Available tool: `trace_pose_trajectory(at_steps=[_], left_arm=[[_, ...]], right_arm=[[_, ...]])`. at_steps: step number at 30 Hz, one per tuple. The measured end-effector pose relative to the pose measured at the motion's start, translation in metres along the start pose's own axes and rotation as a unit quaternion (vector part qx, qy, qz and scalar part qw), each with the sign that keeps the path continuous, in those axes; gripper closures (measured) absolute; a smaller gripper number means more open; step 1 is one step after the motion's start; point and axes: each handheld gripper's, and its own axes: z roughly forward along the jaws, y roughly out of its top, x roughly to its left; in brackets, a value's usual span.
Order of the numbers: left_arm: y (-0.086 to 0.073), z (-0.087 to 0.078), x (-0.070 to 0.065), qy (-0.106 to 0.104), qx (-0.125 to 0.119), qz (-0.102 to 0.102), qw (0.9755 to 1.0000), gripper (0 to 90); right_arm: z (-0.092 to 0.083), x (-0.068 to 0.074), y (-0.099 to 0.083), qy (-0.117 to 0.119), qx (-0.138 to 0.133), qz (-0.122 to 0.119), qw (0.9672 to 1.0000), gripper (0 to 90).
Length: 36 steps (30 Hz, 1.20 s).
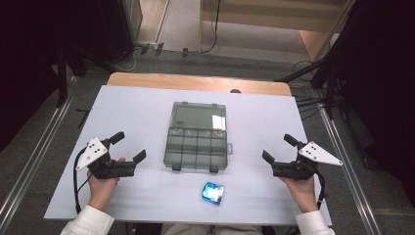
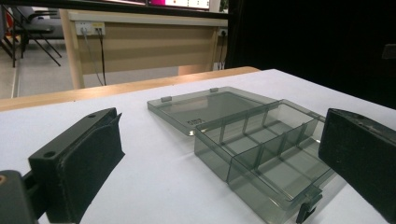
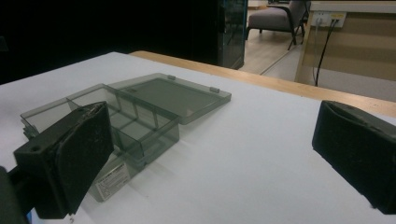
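Open box between your idle hand-held grippers

Your left hand-held gripper [image 1: 128, 147] at lower left and right hand-held gripper [image 1: 279, 149] at lower right both sit with jaws spread and nothing between them, likely parked either side to leave the middle free. The box [image 1: 197, 146] lies at centre frame on the worktop [image 1: 137, 112], lid [image 1: 198, 116] folded flat behind it; its compartments look empty. A small blue object [image 1: 213, 192] rests just below the box, lower centre.
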Motion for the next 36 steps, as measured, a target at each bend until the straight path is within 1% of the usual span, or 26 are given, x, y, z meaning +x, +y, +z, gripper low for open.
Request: trace_pose_trajectory(at_steps=[9,15,21,26,31,36], left_arm=[[0.0,0.0,-0.002,-0.004,0.003,0.001,1.0,0.0],[-0.001,0.001,-0.001,-0.007,0.004,-0.004,1.0,0.0],[-0.001,0.001,-0.001,-0.008,0.005,-0.004,0.9999,0.0],[-0.001,0.002,-0.001,-0.009,0.005,-0.005,0.9999,0.0],[-0.001,0.002,-0.001,-0.01,0.004,-0.007,0.9999,0.0],[-0.001,0.001,-0.001,-0.011,0.003,-0.009,0.9999,0.0]], right_arm=[[0.002,0.001,-0.001,0.002,0.006,-0.001,1.0,0.0],[0.003,0.002,-0.001,0.003,0.009,0.001,1.0,0.0],[0.005,0.003,-0.002,0.005,0.013,-0.004,0.9999,0.0],[0.008,0.006,-0.002,0.01,0.02,-0.007,0.9997,0.0],[0.013,0.011,-0.003,0.02,0.033,-0.014,0.9991,0.0],[0.016,0.014,-0.004,0.026,0.045,-0.017,0.9985,0.0]])
